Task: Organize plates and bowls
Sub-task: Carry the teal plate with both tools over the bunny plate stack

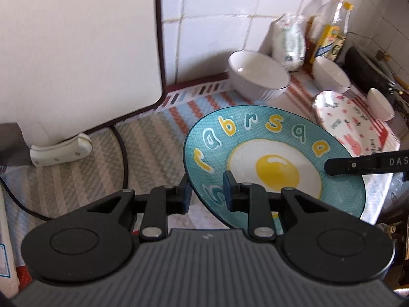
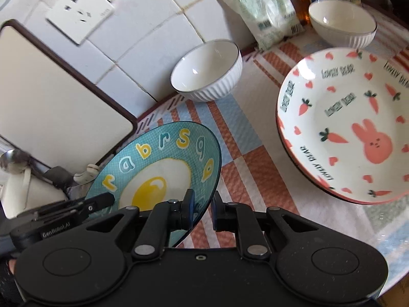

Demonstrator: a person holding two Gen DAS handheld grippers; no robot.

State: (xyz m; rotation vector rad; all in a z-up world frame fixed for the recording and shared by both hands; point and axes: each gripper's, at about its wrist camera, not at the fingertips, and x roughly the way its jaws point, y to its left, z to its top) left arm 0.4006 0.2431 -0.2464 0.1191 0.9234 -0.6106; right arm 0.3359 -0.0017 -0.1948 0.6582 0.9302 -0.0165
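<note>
A teal plate with a fried-egg picture and letters hangs tilted above the striped mat, held at two sides. My left gripper is shut on its near-left rim. My right gripper is shut on the plate's right rim; a finger of it reaches in over the plate in the left wrist view. A white plate with pink rabbit and carrots lies on the mat to the right. Two ribbed white bowls stand near the tiled wall; a third small bowl shows at far right.
A white cutting board with a dark edge leans against the wall on the left, a white-handled knife at its foot. A white bag and bottles stand at the back. A wall socket sits above the board.
</note>
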